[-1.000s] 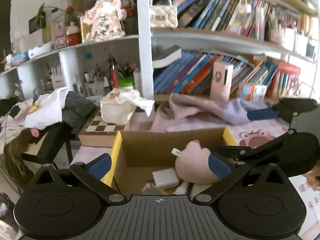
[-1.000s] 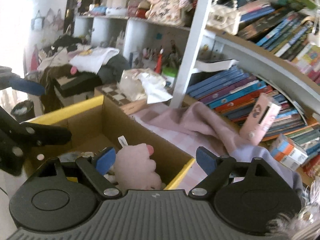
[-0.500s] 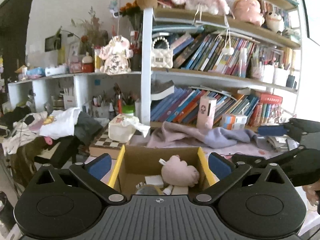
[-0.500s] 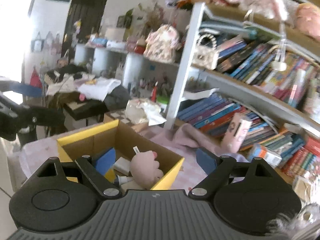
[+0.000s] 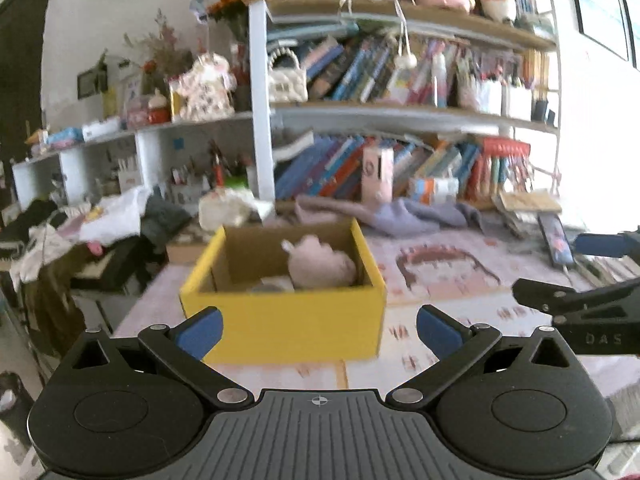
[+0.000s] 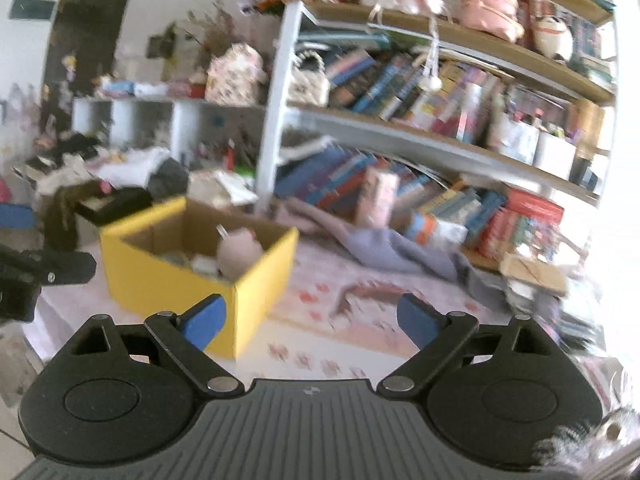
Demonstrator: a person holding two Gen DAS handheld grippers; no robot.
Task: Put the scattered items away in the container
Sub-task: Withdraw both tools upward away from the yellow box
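The table (image 5: 440, 320) has a pale pink cloth with red marks, and behind it a shelf (image 5: 400, 114) full of books (image 5: 344, 168), plush toys and a white bag fills the wall; a grey cloth (image 5: 404, 216) lies at its foot. The yellow box (image 5: 280, 320) stands on the table with a pink plush (image 5: 320, 266) inside. The left tool (image 5: 318, 330) and the right tool (image 6: 310, 318) are both wide and hold nothing; on the right tool, seen from the left view, "DAS" can be read.
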